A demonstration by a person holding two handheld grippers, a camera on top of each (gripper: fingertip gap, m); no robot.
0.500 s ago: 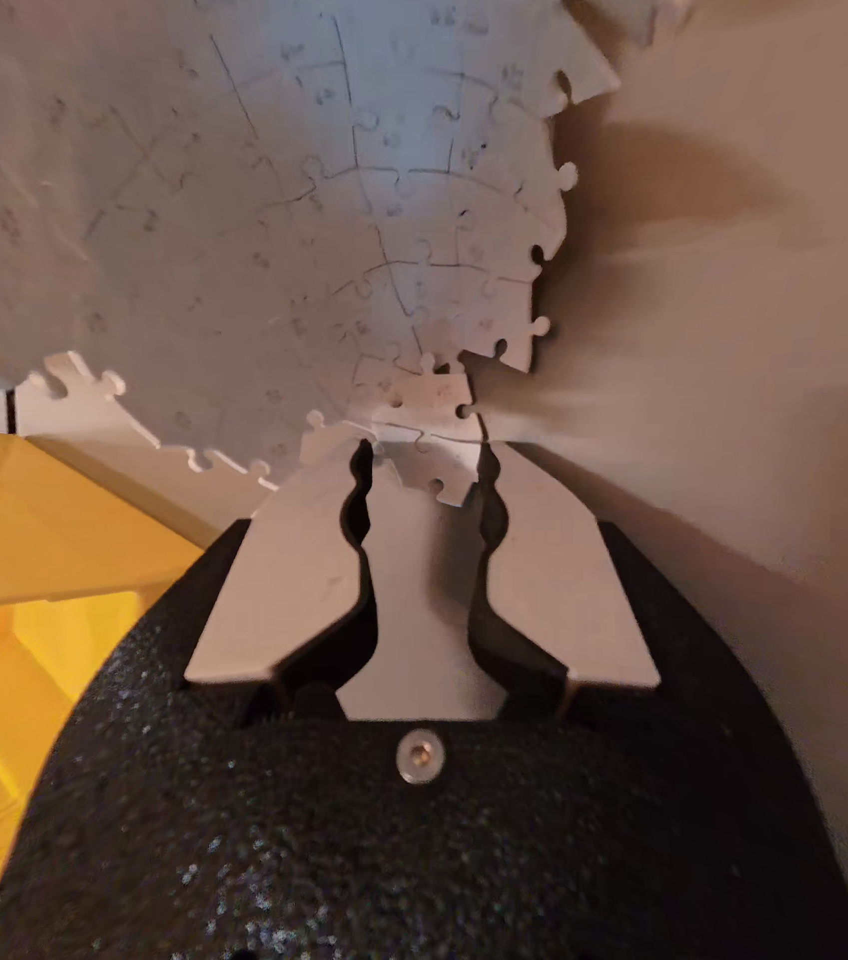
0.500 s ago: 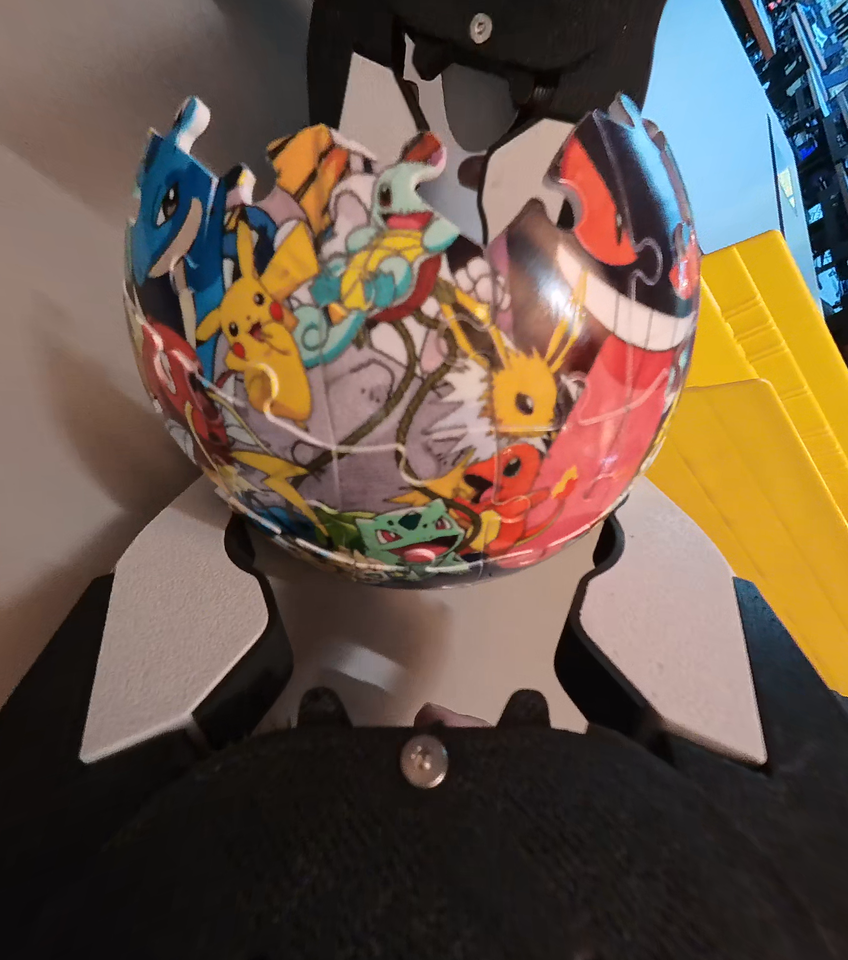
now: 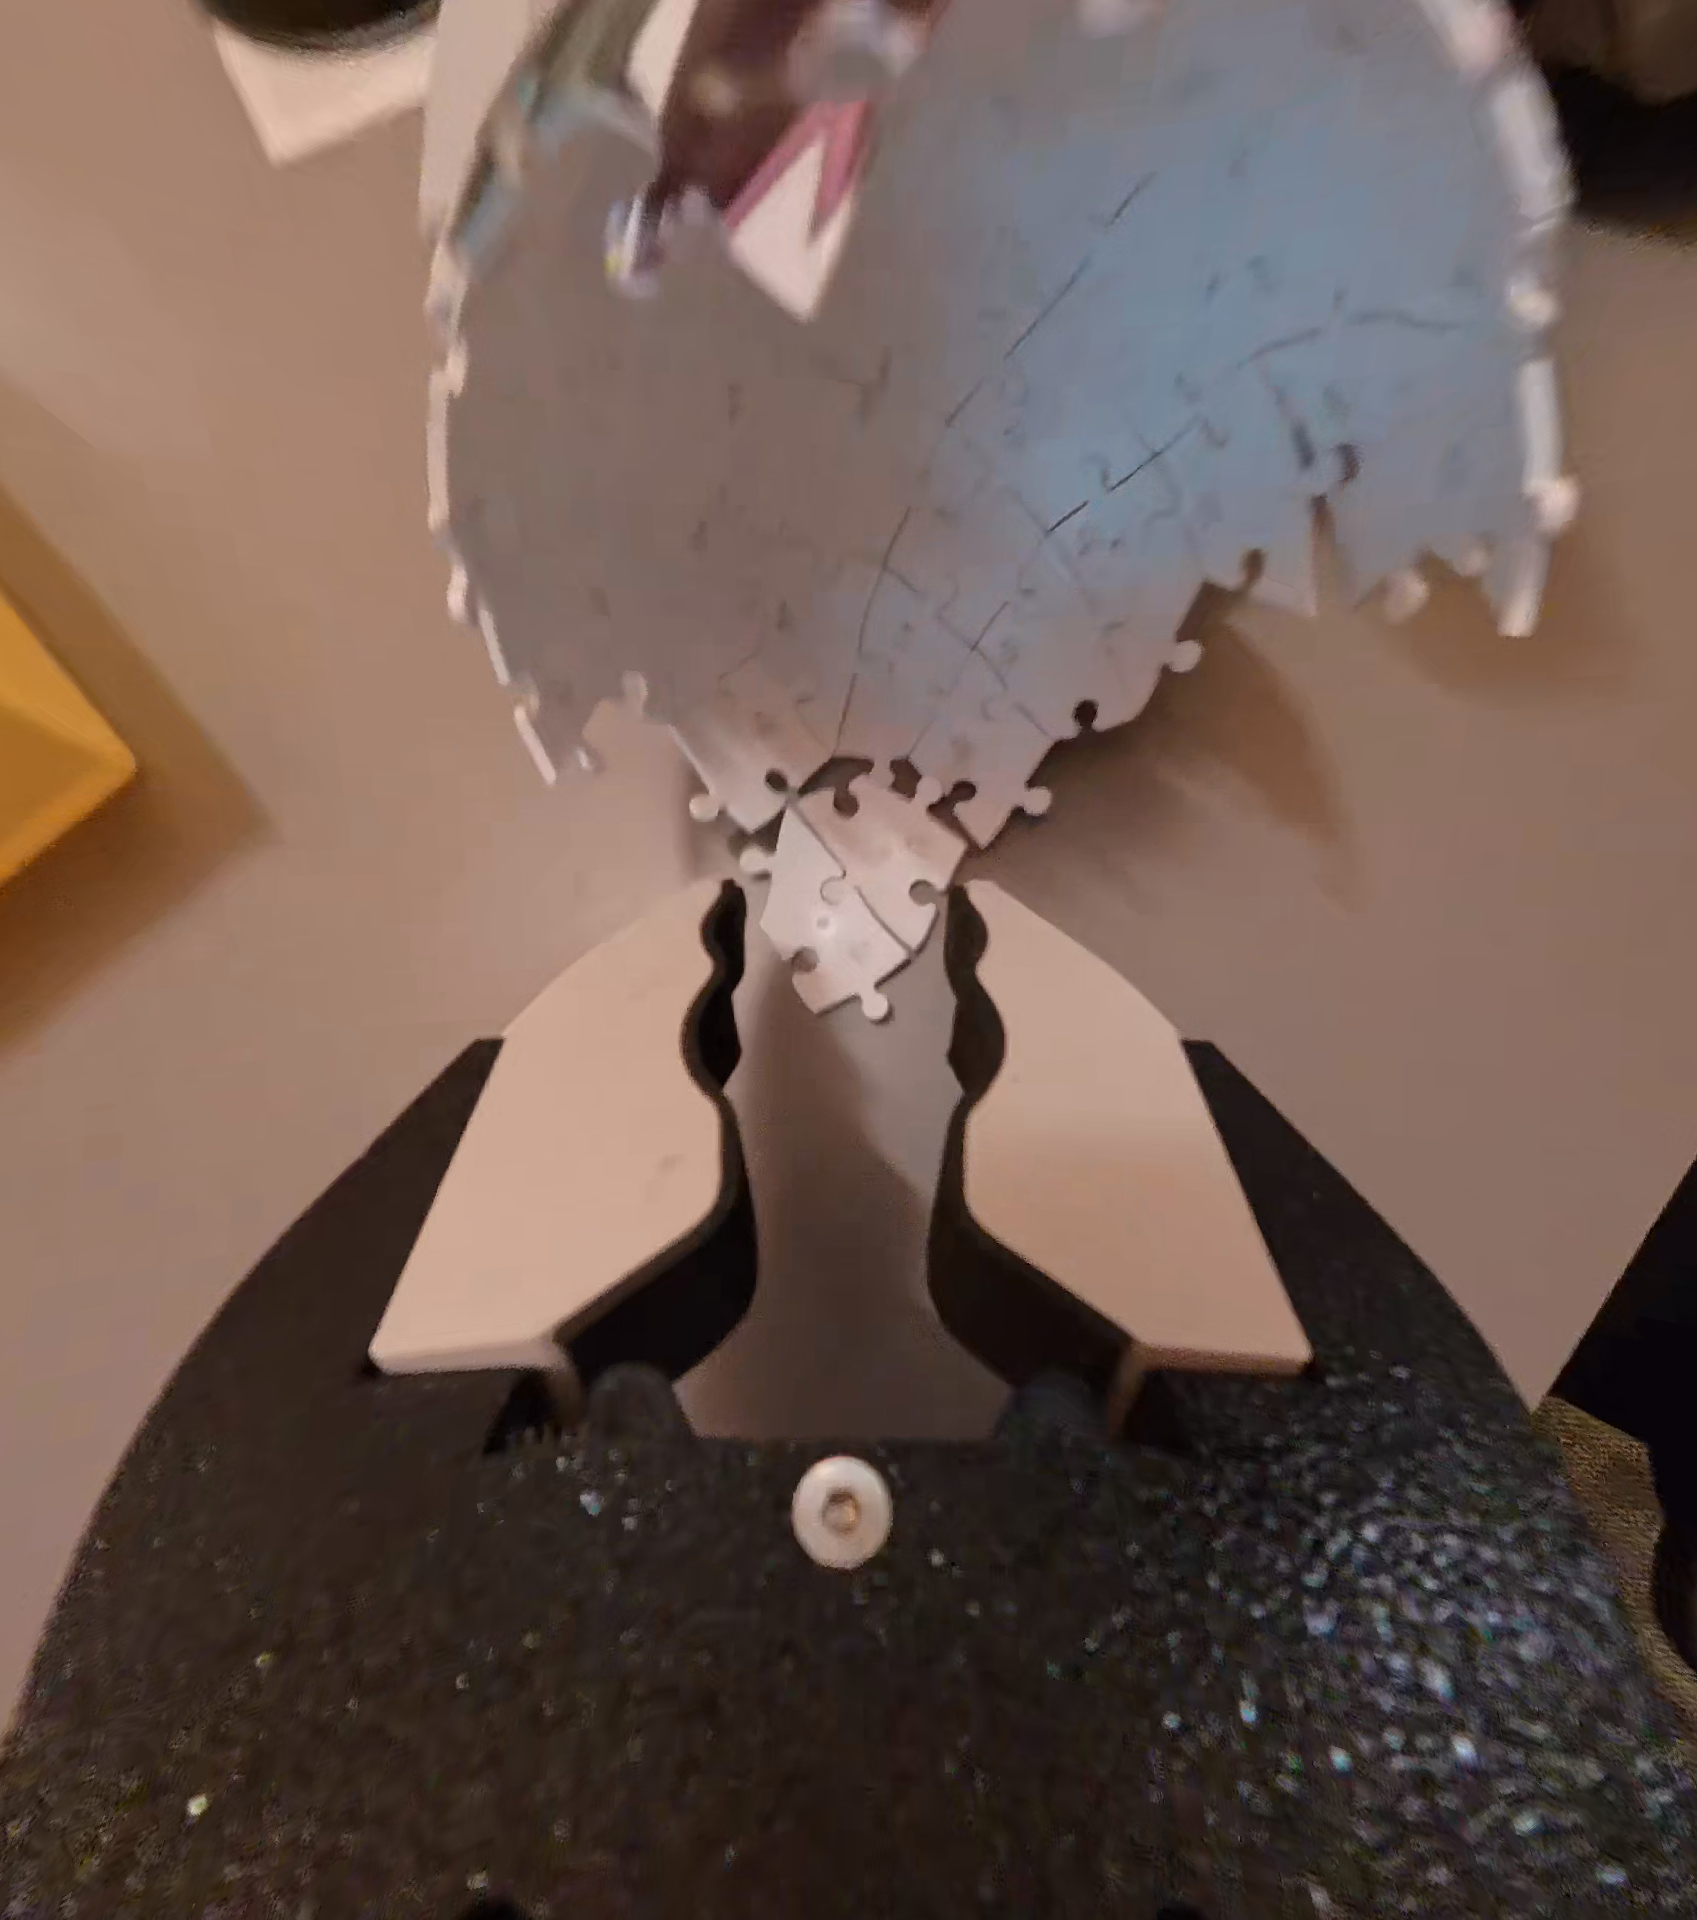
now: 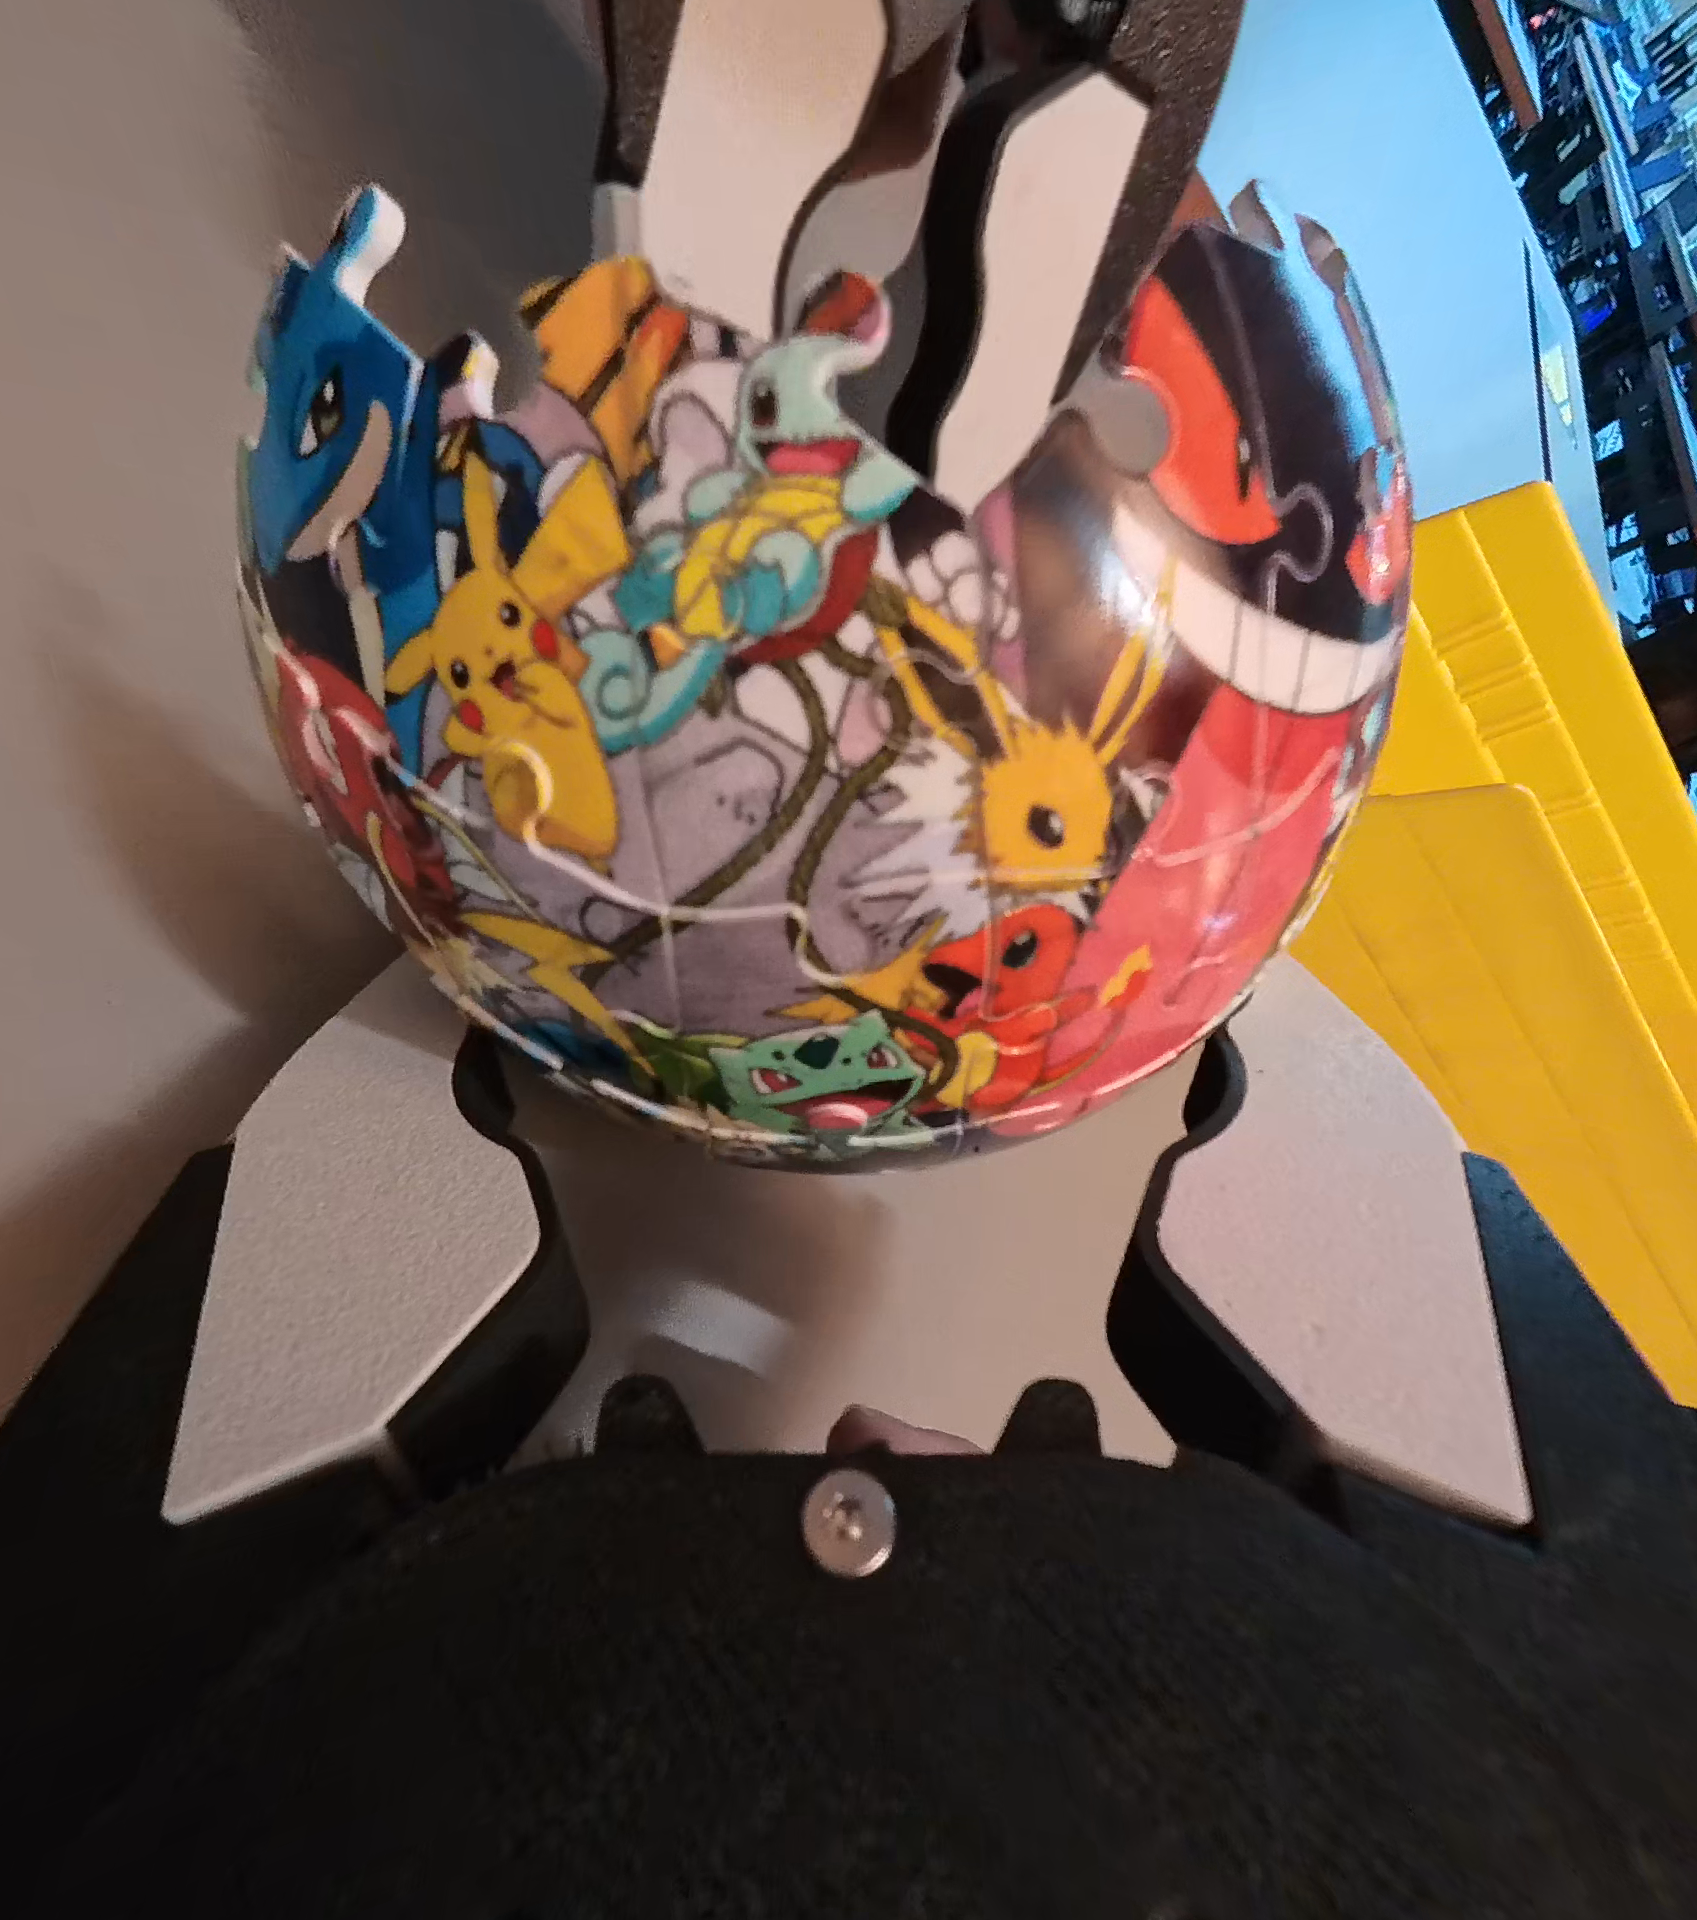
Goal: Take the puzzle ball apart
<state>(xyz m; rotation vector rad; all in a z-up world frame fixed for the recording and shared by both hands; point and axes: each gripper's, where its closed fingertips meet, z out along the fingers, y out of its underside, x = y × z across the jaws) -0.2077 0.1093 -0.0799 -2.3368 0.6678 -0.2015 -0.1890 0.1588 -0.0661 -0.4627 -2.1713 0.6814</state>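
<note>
Here the left tool is pinched nearly shut on a small cluster of grey-backed pieces at the open rim of the puzzle ball, likely to peel them free. The right tool, spread wide, cradles the ball's printed shell from below, steadying it above the bench. A yellow bin stands nearby, probably for loose pieces.
</note>
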